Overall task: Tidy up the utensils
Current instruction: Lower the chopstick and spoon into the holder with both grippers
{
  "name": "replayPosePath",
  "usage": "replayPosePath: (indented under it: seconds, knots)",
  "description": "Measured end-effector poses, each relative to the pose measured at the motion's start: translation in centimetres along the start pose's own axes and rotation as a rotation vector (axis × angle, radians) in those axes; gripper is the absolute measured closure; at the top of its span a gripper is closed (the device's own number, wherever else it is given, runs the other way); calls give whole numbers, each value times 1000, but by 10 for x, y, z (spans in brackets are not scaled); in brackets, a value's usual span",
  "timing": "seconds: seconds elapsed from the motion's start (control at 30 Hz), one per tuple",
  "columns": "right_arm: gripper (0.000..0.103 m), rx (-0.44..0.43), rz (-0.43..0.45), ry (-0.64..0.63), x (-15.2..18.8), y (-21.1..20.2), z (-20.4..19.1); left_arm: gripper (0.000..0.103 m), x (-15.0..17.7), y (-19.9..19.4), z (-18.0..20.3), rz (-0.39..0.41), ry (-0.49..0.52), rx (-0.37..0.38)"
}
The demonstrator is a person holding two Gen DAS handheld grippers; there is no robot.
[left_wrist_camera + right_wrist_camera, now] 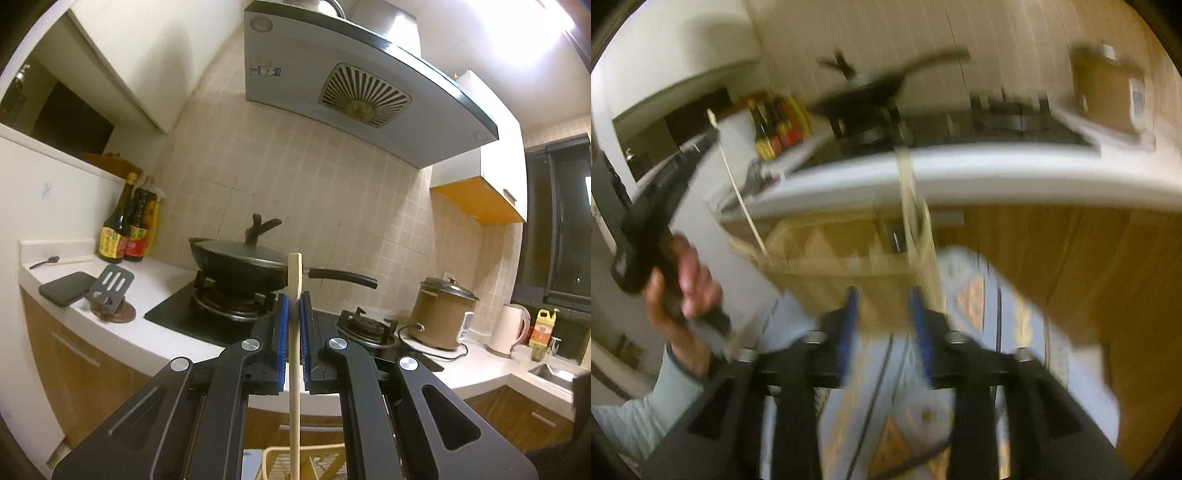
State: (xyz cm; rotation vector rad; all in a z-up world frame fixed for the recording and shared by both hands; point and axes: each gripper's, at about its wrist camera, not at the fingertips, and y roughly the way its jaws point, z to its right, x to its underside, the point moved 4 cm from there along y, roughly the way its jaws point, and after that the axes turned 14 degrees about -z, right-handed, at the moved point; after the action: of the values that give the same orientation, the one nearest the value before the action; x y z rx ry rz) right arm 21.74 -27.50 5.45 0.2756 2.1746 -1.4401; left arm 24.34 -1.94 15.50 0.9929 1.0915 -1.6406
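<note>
Black lidded wok [240,258] on the left gas burner [229,304]; range hood [354,92] overhead; two sauce bottles [127,225] at the counter's back corner; black phone [66,288] beside a slotted stand [110,286]; brown rice cooker [441,314] right of the stove; white kettle [511,328] near the sink [554,373].

a pale wooden chopstick [295,332] stood upright, pinched between blue pads, its squared top showing above them and its lower end reaching down toward a light wooden rack [273,458] below. in the blurred right wrist view another pale stick [916,221] stood nearly upright in that slatted rack [831,254], beside the counter's edge.
</note>
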Motion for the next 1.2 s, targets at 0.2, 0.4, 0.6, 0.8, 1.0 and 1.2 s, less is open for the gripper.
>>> replayPosePath:
  seconds: [0.2, 0.4, 0.6, 0.8, 1.0, 1.2]
  knots:
    - [50, 86, -203, 180, 67, 25, 38, 99, 1, -13, 3, 6, 13, 0]
    - [55, 52, -361, 377, 107, 62, 61, 99, -3, -22, 9, 29, 23, 17]
    - [70, 192, -417, 331, 97, 83, 43, 99, -5, -25, 9, 42, 37, 37]
    - [89, 344, -420, 251, 90, 95, 26, 99, -4, -19, 0, 23, 10, 67]
    - [101, 231, -315, 223, 84, 70, 13, 99, -4, -13, -8, 6, 0, 73]
    - [101, 191, -102, 143, 52, 19, -9, 99, -8, -5, -13, -6, -28, 81]
